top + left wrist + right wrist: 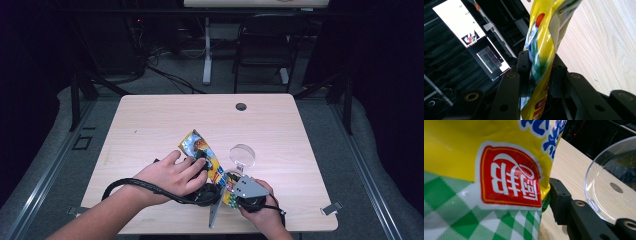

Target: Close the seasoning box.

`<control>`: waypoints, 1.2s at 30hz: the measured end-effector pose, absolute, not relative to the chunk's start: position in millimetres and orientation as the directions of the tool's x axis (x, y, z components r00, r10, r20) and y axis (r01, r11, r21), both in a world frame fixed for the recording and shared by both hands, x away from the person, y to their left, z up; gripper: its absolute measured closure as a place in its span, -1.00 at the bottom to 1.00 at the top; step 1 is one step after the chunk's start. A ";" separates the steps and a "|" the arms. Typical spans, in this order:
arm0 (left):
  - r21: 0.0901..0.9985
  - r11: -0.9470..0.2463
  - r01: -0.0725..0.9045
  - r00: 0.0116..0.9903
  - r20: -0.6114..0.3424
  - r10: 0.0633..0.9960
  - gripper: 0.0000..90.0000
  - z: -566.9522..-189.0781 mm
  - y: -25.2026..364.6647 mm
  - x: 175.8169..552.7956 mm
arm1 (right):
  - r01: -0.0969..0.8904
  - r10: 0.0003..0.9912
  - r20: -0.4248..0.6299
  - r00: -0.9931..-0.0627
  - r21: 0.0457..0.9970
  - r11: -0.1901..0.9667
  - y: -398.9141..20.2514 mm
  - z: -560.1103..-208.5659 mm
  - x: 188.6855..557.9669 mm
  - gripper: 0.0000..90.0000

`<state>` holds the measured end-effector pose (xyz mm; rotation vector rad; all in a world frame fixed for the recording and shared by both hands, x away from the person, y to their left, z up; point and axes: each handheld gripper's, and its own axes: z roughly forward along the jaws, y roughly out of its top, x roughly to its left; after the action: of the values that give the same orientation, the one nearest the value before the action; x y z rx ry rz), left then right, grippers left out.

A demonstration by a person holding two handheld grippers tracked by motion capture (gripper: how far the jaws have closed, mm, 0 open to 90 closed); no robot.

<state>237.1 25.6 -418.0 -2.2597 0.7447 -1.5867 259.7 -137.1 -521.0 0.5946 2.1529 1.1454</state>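
Near the counter's (150,120) front edge, right of its middle, both claws grip the yellow snack bag (541,50): the left claw (539,72) pinches it edge-on, the right claw (544,202) clamps its lower part, just beside the clear dish (614,182).

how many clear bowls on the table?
1. The clear bowl stands on the table, just beyond the right claw and right of the yellow snack bag.
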 end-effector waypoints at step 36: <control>-0.515 -0.815 -0.267 0.262 0.775 -0.575 0.95 -414.4 17.2 226.9 | 0.102 0.634 -0.288 -0.718 0.857 0.505 -136.2 -521.6 260.5 0.59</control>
<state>226.9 17.2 -414.4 -2.2565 0.7776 -1.5715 260.5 -136.2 -521.6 0.6001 2.1603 1.1759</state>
